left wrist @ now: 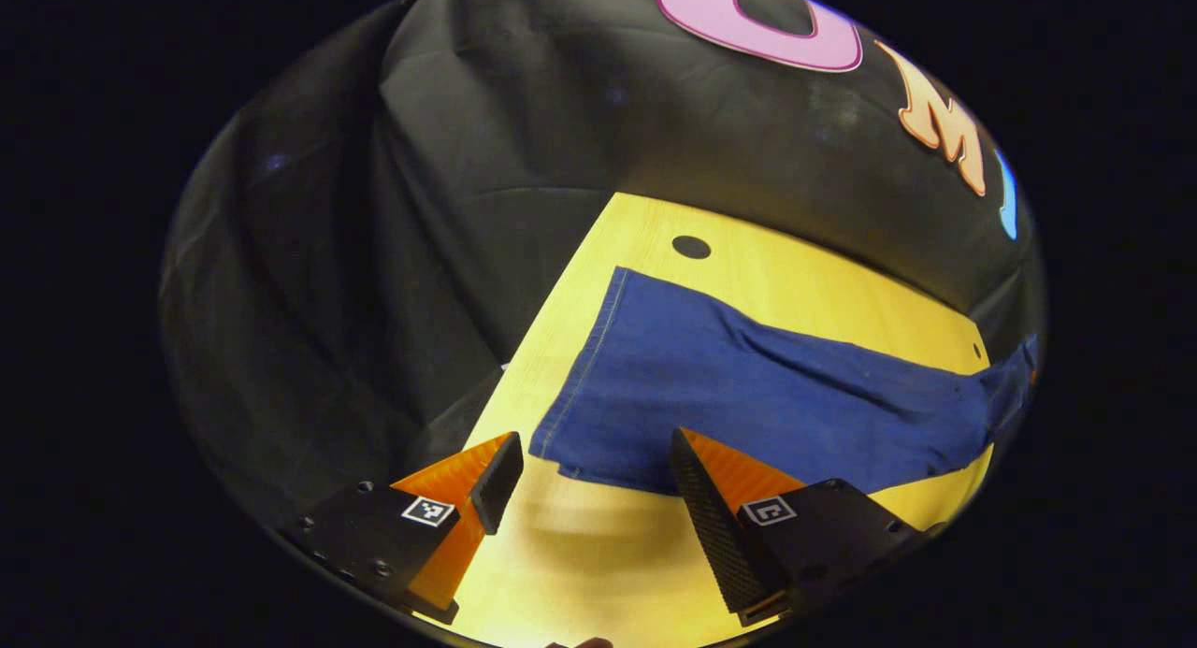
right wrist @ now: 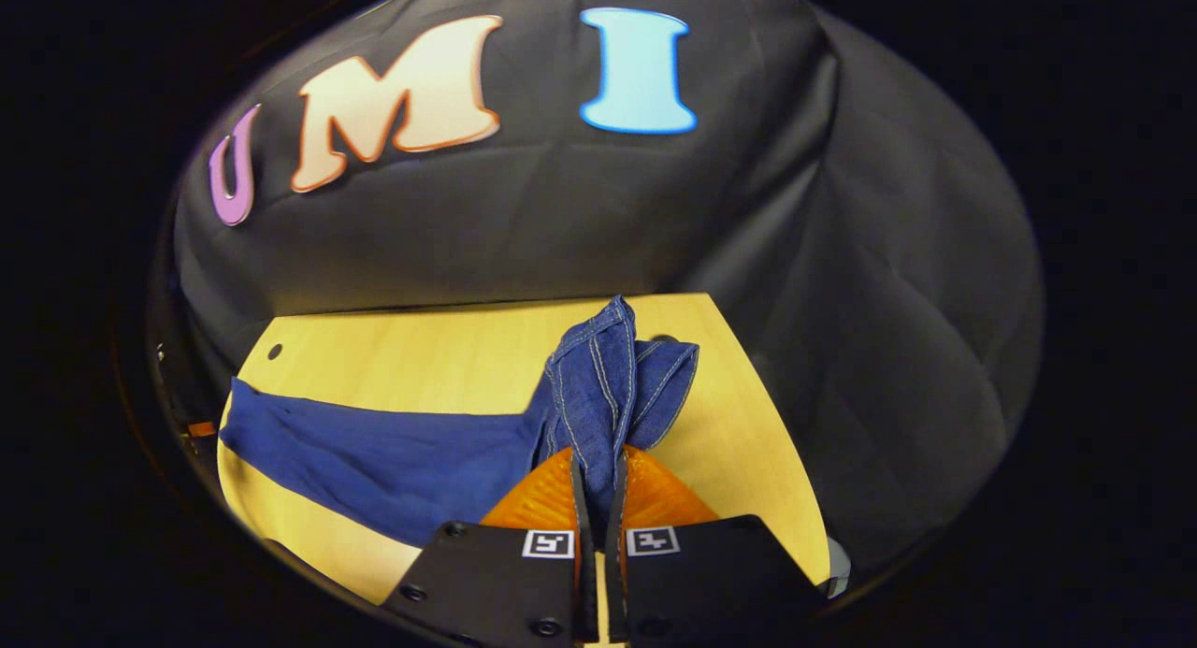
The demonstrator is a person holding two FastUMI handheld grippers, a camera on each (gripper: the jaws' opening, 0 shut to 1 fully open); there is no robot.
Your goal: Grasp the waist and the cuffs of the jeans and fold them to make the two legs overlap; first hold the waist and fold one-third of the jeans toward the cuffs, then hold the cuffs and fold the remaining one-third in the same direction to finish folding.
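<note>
Step in hand: judging by the layout, the first fold — bringing the two legs to overlap. The right gripper (right wrist: 598,484) already pinches the waist end; the left gripper (left wrist: 589,480) has yet to take the cuffs.

How to do it well: the left gripper should go forward toward 12 o'clock so both fingers straddle the cuff hem, then close on both layers of cloth rather than a single edge. Both ends ought to lift together and travel at the same pace, or the legs will lie askew. The grip at the waist should hold firm — denim is heavy and may slip.

Left jaws: wide open, holding nothing, low over the table (left wrist: 580,554).

Right jaws: nearly closed, a bunched fold of the jeans (right wrist: 598,396) clamped between them, the cloth standing up toward 12 o'clock.

Jeans, left gripper view: the jeans (left wrist: 748,386) lie flat on the wood, stretching from the cuff hem at 11 o'clock off toward 3 o'clock. The near corner of the cuff sits just ahead of the gap between the jaws, partly behind the right-hand finger — I cannot tell whether it touches.

Jeans, right gripper view: from the clamped bunch, the legs trail away flat toward 9 o'clock across the table (right wrist: 421,358).
</note>
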